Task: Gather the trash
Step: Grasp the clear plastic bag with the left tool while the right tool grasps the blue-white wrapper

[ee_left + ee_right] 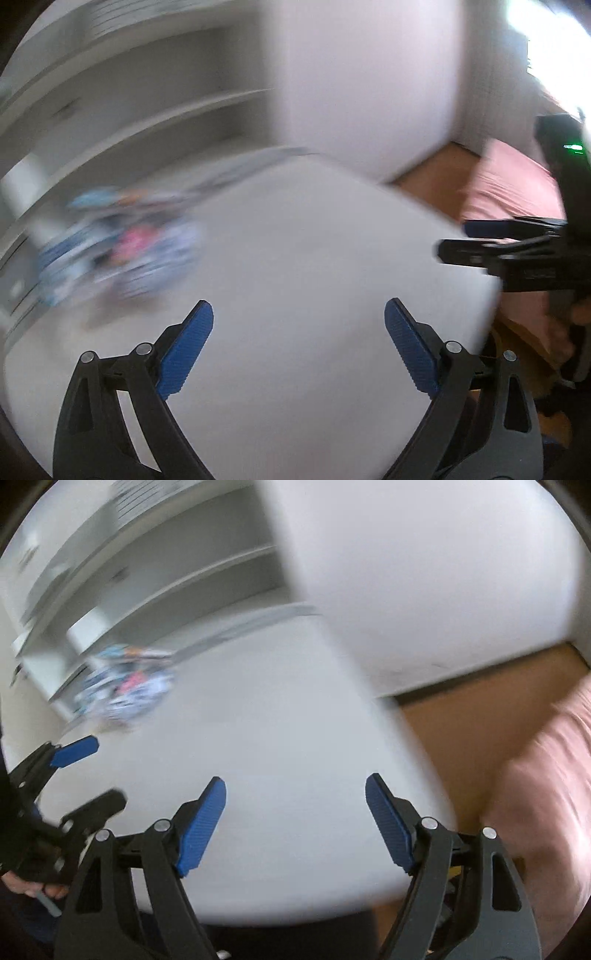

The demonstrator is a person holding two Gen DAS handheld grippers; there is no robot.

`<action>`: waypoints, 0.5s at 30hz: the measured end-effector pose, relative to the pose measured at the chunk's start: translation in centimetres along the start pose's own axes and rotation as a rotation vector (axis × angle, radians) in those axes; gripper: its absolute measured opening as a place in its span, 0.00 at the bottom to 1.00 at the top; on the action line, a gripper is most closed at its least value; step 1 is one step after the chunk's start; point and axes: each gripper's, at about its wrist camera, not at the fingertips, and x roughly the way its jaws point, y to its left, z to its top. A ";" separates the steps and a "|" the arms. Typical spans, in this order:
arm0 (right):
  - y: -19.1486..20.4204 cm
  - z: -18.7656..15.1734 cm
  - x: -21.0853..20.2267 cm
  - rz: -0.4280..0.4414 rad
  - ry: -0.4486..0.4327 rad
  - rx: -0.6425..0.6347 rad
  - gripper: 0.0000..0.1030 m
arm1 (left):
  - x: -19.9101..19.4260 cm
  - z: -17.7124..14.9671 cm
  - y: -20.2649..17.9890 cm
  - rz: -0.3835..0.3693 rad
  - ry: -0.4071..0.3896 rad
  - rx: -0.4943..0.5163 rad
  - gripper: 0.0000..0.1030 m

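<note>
One white desk (295,258) carries the trash, with shelves (177,576) behind it and a pink bed (509,184) at its right edge. One blurred colourful heap of trash (122,247), perhaps several wrappers, lies near the far left corner. The two tongs, left tongs (298,345) and right tongs (295,821), are both released and empty. The heap is well apart, so a hasty reach may scatter the pieces.

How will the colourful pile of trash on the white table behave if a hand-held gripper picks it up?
The colourful pile looks like crumpled wrappers, though blurred: probably light and floppy. It seems loose, so a grasp may lift only part. On the smooth table it would likely slide.
</note>
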 end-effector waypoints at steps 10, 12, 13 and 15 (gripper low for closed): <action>13.3 8.5 11.9 0.169 0.152 0.016 0.79 | -0.5 -4.5 16.7 0.199 0.040 -0.253 0.88; 13.5 9.4 13.4 0.172 0.184 0.056 0.79 | -0.2 -4.8 18.2 0.184 0.040 -0.267 0.88; 13.7 9.7 14.3 0.175 0.197 0.075 0.79 | -0.2 -4.9 18.1 0.176 0.037 -0.267 0.88; 14.2 10.1 15.6 0.177 0.222 0.099 0.79 | 0.6 -4.9 18.7 0.177 0.052 -0.272 0.88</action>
